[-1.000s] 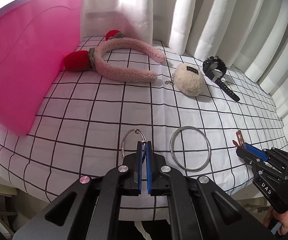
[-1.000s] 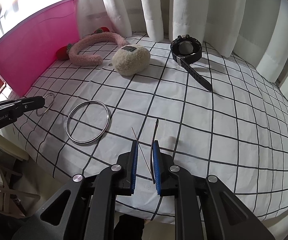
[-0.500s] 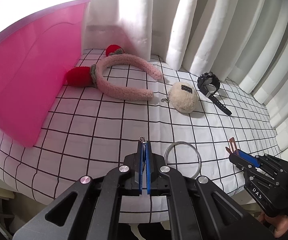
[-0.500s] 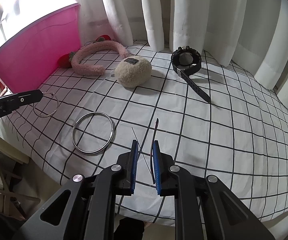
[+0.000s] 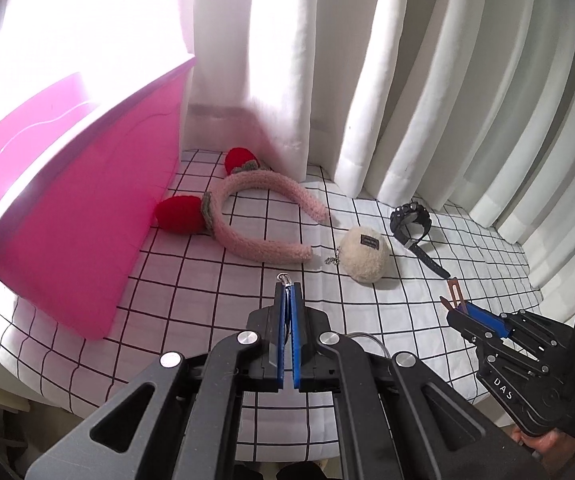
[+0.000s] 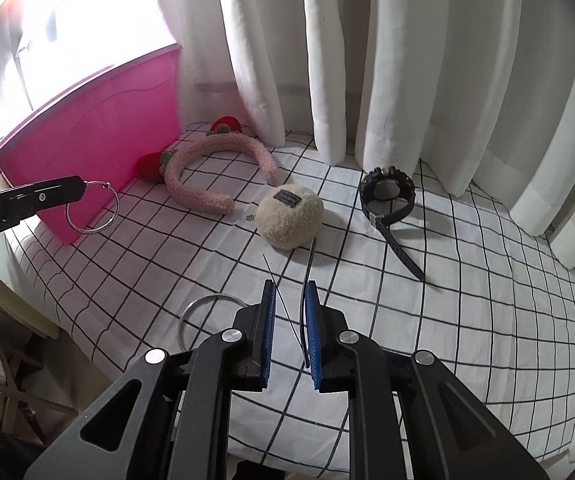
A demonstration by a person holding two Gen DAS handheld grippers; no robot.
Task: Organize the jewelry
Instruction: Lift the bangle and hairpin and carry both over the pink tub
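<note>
My left gripper point(image 5: 286, 286) is shut on a thin silver hoop point(image 6: 92, 208) and holds it in the air; the hoop hangs from the left gripper point(image 6: 83, 186) in front of the pink bin point(image 6: 87, 136). My right gripper point(image 6: 289, 296) is shut on a thin brown hair clip point(image 6: 308, 276) held above the cloth; the clip point(image 5: 453, 292) also shows at the right gripper point(image 5: 453, 310) in the left wrist view. A larger silver bangle point(image 6: 207, 308) lies on the checked cloth point(image 6: 447, 300) below the right gripper.
A pink fuzzy headband with red strawberries point(image 5: 247, 220), a cream plush ball with a chain point(image 5: 363, 254) and a black watch point(image 5: 413, 224) lie on the cloth. White curtains point(image 5: 407, 80) hang behind. The pink bin point(image 5: 67, 220) stands at the left.
Both grippers have risen from the cloth. The left one lifted the small hoop off the cloth and moved it toward the pink bin; the bangle stayed.
</note>
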